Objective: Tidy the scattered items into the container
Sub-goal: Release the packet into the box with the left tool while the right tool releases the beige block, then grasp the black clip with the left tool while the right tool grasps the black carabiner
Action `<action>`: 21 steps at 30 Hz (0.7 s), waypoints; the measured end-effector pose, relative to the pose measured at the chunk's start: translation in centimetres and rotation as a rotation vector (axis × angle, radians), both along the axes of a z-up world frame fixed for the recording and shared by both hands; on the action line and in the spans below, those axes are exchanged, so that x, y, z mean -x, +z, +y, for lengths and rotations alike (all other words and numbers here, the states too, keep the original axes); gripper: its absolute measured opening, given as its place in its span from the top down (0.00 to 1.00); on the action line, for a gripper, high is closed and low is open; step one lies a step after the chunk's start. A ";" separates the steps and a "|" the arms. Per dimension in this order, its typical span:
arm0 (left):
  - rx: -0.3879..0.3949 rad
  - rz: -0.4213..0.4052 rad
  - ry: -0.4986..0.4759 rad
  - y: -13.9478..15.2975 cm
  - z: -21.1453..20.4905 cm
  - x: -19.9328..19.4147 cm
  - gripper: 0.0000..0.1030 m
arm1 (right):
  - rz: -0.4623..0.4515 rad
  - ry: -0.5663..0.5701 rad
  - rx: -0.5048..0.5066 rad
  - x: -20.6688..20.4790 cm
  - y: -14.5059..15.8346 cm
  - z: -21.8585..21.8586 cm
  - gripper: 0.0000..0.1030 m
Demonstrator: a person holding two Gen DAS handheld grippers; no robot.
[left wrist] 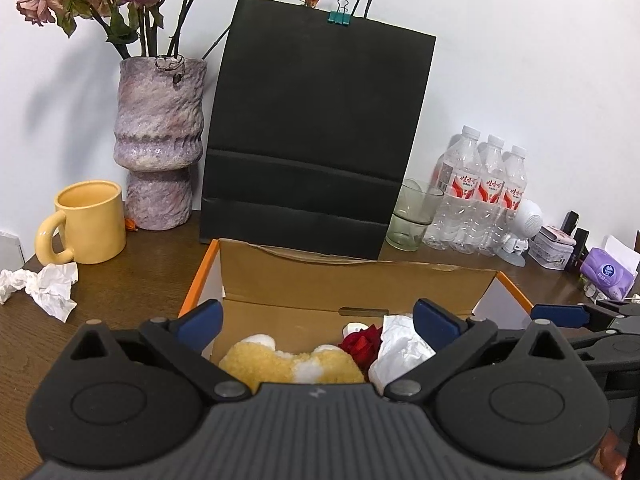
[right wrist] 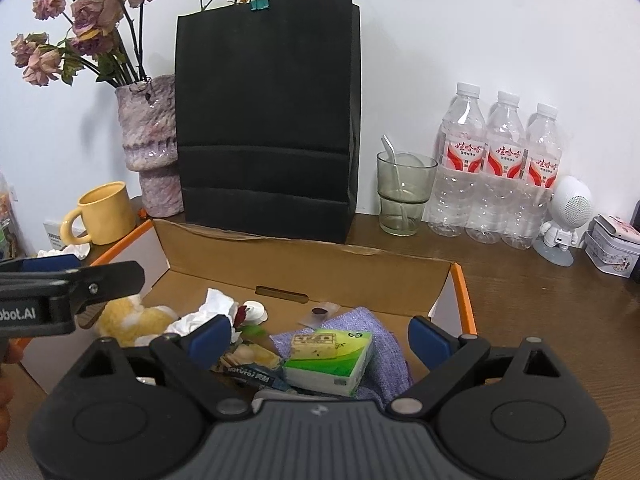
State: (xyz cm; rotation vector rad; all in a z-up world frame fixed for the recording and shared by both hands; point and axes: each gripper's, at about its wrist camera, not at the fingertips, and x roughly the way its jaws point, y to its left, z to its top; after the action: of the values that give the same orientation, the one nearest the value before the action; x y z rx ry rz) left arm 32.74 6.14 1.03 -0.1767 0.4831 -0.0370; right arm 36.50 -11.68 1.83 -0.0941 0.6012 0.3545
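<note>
An open cardboard box (left wrist: 352, 276) (right wrist: 304, 268) with orange edges sits on the brown table. My left gripper (left wrist: 318, 322) hovers open over its left part, above a yellow plush toy (left wrist: 288, 364) (right wrist: 132, 320), a red rose (left wrist: 362, 342) and crumpled white tissue (left wrist: 400, 350) (right wrist: 208, 310). My right gripper (right wrist: 320, 336) hangs open over the right part, above a green tissue pack (right wrist: 332, 360) lying on a purple cloth (right wrist: 376, 340). Nothing is between either pair of fingers. Crumpled white tissue (left wrist: 44, 286) lies on the table left of the box.
Behind the box stand a black paper bag (left wrist: 316, 132) (right wrist: 266, 116), a purple vase (left wrist: 160, 140) with dried roses, a yellow mug (left wrist: 86, 222) (right wrist: 104, 214), a glass (right wrist: 404, 194), three water bottles (right wrist: 496, 172), a white figurine (right wrist: 566, 220) and a tin (right wrist: 614, 250).
</note>
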 end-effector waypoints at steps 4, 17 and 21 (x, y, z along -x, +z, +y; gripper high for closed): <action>0.000 -0.001 0.003 0.0 0.0 0.1 0.00 | 0.000 0.001 0.001 0.0 0.0 0.0 0.07; -0.003 -0.045 -0.006 1.0 -0.2 3.6 0.00 | -0.047 -0.018 -0.043 3.5 1.3 -2.1 0.03; -0.016 -0.052 -0.012 1.2 -0.2 6.1 0.00 | -0.057 -0.023 -0.057 6.1 1.4 -3.6 0.00</action>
State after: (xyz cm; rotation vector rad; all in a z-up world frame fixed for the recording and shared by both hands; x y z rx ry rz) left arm 26.66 5.91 2.19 -0.1567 0.4322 -0.0490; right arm 30.38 -15.29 3.26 -0.0425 0.5349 0.3451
